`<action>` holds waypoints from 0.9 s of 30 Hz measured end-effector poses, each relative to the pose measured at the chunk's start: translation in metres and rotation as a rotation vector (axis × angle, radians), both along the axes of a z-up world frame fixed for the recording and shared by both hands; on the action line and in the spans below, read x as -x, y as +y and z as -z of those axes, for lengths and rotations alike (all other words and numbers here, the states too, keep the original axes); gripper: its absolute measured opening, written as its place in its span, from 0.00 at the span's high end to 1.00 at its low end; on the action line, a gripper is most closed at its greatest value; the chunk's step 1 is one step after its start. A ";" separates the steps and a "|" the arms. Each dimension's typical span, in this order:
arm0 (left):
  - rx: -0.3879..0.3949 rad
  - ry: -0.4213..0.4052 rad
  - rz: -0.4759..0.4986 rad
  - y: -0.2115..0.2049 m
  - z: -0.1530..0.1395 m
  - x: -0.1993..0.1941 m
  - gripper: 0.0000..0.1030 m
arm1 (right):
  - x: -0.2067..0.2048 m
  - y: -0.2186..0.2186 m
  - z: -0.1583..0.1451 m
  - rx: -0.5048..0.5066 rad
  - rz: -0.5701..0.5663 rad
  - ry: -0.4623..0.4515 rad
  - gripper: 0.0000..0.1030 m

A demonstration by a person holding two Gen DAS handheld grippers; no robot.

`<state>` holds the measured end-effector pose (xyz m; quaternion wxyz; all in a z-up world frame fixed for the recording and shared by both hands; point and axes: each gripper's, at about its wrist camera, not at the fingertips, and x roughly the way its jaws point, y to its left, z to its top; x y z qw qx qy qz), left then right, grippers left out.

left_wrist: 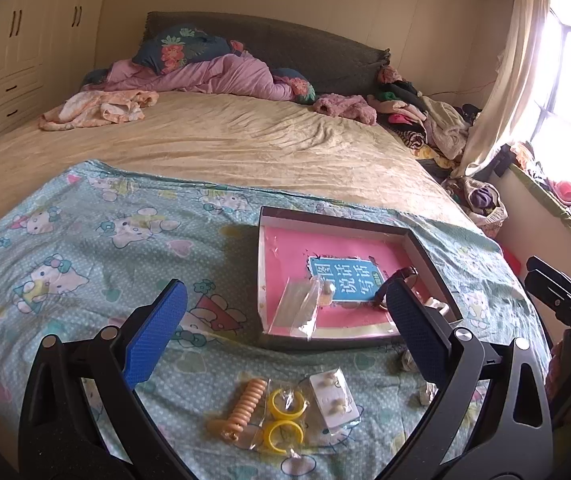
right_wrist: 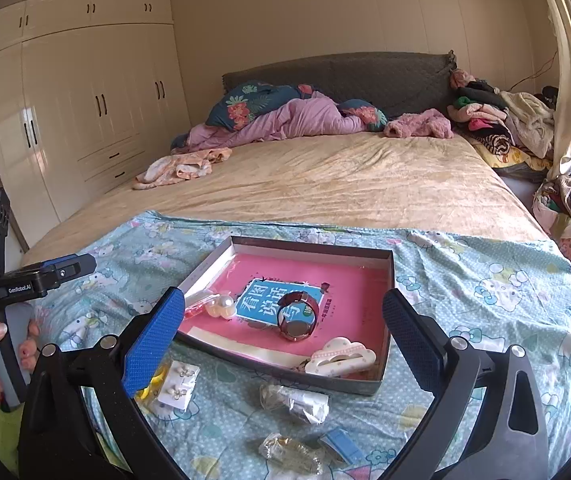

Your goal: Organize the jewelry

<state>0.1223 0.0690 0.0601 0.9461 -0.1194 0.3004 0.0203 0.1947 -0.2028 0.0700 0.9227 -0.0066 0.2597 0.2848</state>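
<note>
On the bed, box (right_wrist: 381, 380) ahead of both grippers, jaws spread, empty.

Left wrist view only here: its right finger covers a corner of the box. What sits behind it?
Observer: A round watch lies on the pink book, and a white cloud-shaped hair clip rests in the box's near corner.
Operator: Anything loose in front of the box?
Observer: A crumpled clear bag lies on the sheet just outside the box wall.
Operator: Right gripper holding anything?
Observer: No, the right gripper is open and empty.
</note>
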 end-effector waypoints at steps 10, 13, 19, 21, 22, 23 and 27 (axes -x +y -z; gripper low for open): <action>-0.022 -0.004 0.003 -0.005 -0.002 0.020 0.09 | 0.019 -0.006 -0.003 0.008 -0.006 -0.007 0.04; -0.031 -0.002 0.007 -0.008 -0.001 0.025 0.09 | 0.026 -0.009 -0.001 0.014 -0.012 -0.001 0.04; -0.055 0.006 0.011 -0.011 0.002 0.035 0.09 | 0.038 -0.009 0.007 0.023 -0.028 0.020 0.04; -0.060 0.011 0.013 -0.013 0.004 0.038 0.09 | 0.042 -0.007 0.010 0.028 -0.036 0.032 0.04; -0.064 0.014 0.016 -0.014 0.006 0.039 0.09 | 0.043 -0.007 0.011 0.028 -0.039 0.034 0.04; -0.070 0.016 0.018 -0.016 0.006 0.041 0.09 | 0.045 -0.006 0.013 0.030 -0.043 0.039 0.04; -0.087 0.028 0.033 -0.023 0.011 0.046 0.09 | 0.050 -0.005 0.018 0.030 -0.053 0.053 0.04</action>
